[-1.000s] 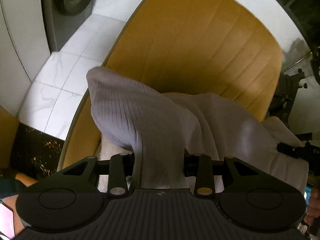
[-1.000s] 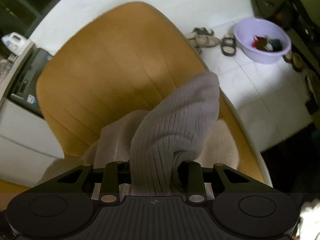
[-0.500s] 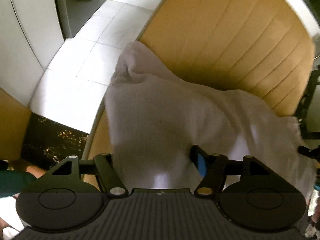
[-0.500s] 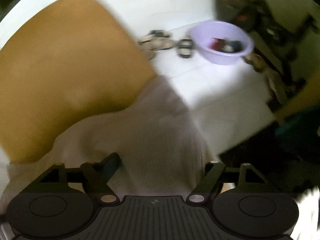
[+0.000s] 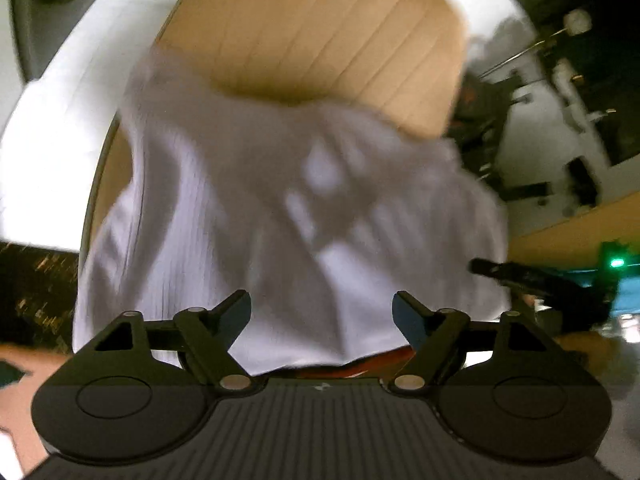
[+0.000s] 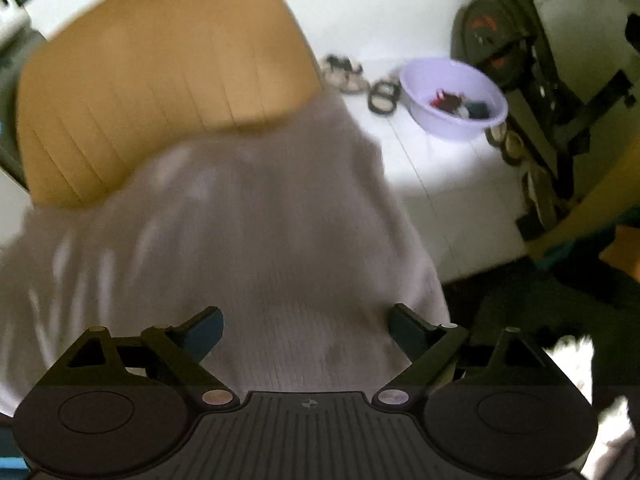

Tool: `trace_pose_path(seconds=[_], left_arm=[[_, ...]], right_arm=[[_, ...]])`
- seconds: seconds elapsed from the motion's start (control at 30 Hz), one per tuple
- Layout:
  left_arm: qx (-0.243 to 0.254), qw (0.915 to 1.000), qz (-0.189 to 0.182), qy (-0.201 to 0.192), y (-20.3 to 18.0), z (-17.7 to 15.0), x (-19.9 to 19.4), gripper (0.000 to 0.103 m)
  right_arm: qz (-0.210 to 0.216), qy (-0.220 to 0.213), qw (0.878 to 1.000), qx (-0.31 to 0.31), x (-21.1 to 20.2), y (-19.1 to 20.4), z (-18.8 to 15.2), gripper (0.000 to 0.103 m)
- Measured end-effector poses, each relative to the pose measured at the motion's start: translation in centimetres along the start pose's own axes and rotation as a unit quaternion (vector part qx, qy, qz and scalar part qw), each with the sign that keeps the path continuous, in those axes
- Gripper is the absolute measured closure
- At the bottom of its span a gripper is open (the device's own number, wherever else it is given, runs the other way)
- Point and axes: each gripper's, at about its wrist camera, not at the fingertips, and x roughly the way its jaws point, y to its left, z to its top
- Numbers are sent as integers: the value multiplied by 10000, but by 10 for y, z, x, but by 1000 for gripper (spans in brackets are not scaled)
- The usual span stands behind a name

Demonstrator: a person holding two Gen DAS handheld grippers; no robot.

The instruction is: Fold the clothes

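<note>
Tabletop [image 5: 320, 40] sweater [image 5: 280, 208] released, both claws newly spread.

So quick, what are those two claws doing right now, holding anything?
Left claw: open, just let go, sweater lies loose.
Right claw: open, just let go, holding nothing.

No text, label, brand or number can be read in either view. Both are blurred. The only sign-like marks are a small pale emblem moulded on the ribbed black body of the left hand-held gripper [image 5: 321, 322] and a small round crosshair mark on the body of the right hand-held gripper [image 6: 307, 326]; neither carries legible letters.
</note>
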Motion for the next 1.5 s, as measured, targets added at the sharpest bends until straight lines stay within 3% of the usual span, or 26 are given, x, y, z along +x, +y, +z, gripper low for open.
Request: trace_pose_path(seconds=[0.13, 0.27, 0.43, 0.57, 0.7, 0.87, 1.1, 1.33, 1.5], left_arm=[[-520, 9985, 184, 28, 30, -8, 23, 26], [-891, 9958, 218, 20, 42, -10, 27, 27], [-811, 9957, 443, -89, 28, -4, 16, 20], [-504, 9959, 703, -263, -6, 0, 8, 15], [-317, 9942, 872, -536, -51, -5, -3, 7], [7, 9877, 1002, -1199, -120, -36, -39, 2], [347, 9775, 1458, -1486, -200, -98, -83, 1], [621, 9731, 1659, -1475, -235, -152, -121, 1], [537, 9680, 1917, -1524, -238, -194, -143, 1]], right_arm=[[-221, 133, 9997, -54, 30, -5, -7, 5], [-212, 185, 9994, -207, 44, -1, -12, 3], [-130, 114, 9999, -8, 30, -1, -7, 4], [234, -88, 9996, 110, -7, -5, -9, 1], [346, -150, 9988, -319, -44, -4, -20, 1], [385, -370, 9961, -708, -99, -16, -38, 1], [1048, -748, 9917, 43, -193, -74, -75, 1], [892, -883, 9917, 283, -260, -110, -111, 1], [610, -1001, 9930, 155, -290, -104, -154, 1]])
